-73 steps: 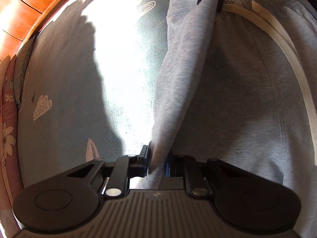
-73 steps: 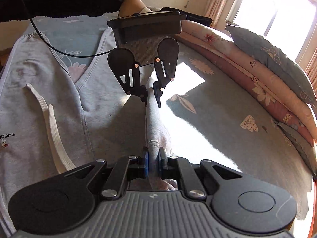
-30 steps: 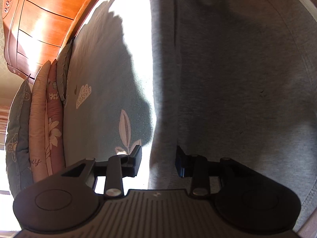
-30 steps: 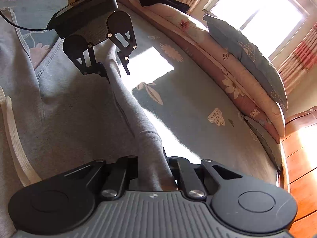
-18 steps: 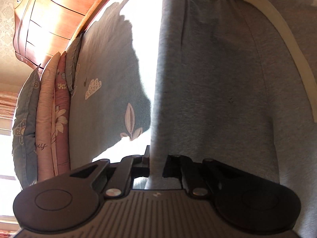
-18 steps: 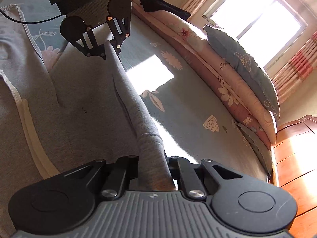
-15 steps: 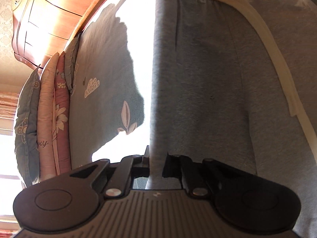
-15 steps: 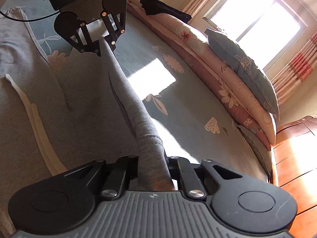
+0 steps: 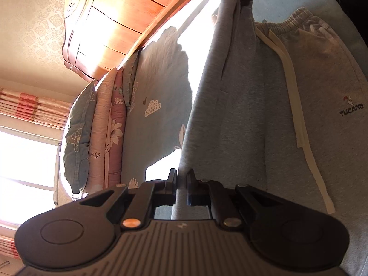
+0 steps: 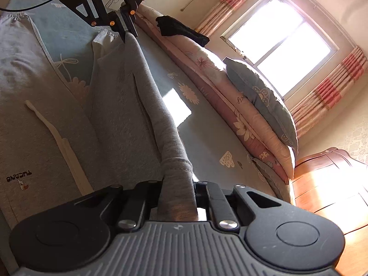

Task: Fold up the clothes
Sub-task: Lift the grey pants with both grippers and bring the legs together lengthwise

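Right wrist alone shows window (image 10: 280,46), black cloth (image 10: 181,31).

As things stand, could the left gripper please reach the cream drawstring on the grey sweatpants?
Probably not yet: the left gripper is shut on the grey sweatpants edge, though the cream drawstring lies uncovered.

Grey sweatpants (image 9: 248,105) of soft matt knit cloth; glossy varnished wooden headboard (image 9: 110,27) upper left; matt black plastic gripper (image 9: 181,184).
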`<state>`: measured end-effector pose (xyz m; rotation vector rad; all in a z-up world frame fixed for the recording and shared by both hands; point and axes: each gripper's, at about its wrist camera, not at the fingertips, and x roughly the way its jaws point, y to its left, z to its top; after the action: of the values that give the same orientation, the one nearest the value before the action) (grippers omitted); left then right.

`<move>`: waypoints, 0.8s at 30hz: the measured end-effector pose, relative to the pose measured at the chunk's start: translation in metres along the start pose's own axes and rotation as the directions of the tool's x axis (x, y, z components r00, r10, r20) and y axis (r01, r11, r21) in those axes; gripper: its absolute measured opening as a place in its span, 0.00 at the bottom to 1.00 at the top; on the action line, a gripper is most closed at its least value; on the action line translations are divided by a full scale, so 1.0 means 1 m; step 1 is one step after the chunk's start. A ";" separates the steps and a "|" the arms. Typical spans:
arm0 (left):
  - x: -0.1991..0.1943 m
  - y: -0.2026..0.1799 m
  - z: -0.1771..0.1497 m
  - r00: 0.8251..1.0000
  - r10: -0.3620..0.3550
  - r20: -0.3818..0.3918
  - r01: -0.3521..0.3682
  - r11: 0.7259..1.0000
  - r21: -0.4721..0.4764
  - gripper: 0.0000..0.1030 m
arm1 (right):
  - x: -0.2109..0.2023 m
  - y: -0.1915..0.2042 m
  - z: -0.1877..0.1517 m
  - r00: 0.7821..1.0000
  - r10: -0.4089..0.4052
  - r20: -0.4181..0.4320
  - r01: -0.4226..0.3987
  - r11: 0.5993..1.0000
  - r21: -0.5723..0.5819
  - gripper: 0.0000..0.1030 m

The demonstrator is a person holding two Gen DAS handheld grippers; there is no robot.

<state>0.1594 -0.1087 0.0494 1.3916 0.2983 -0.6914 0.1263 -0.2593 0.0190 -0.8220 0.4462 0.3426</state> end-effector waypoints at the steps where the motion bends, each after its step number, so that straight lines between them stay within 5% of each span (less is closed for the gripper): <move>1: -0.004 -0.001 0.001 1.000 0.002 0.003 -0.002 1.000 -0.002 0.06 | -0.005 0.000 0.001 1.000 -0.007 0.005 0.007 1.000 0.005 0.12; 10: -0.046 -0.052 -0.004 0.995 -0.093 0.035 0.092 0.996 0.011 0.06 | -0.017 0.037 -0.025 0.998 0.054 -0.022 -0.057 0.990 -0.129 0.12; 17: -0.066 -0.115 0.002 0.971 -0.227 0.069 0.221 0.971 0.087 0.06 | -0.005 0.078 -0.053 0.983 0.152 -0.103 -0.173 0.955 -0.240 0.12; 24: -0.043 -0.156 0.006 0.979 -0.193 0.063 0.178 0.965 0.194 0.16 | -0.006 0.080 -0.056 0.978 0.165 -0.126 -0.188 0.962 -0.200 0.12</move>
<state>0.0309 -0.1067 -0.0494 1.5220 0.3078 -0.9487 0.0704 -0.2515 -0.0612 -1.0133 0.5936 0.5195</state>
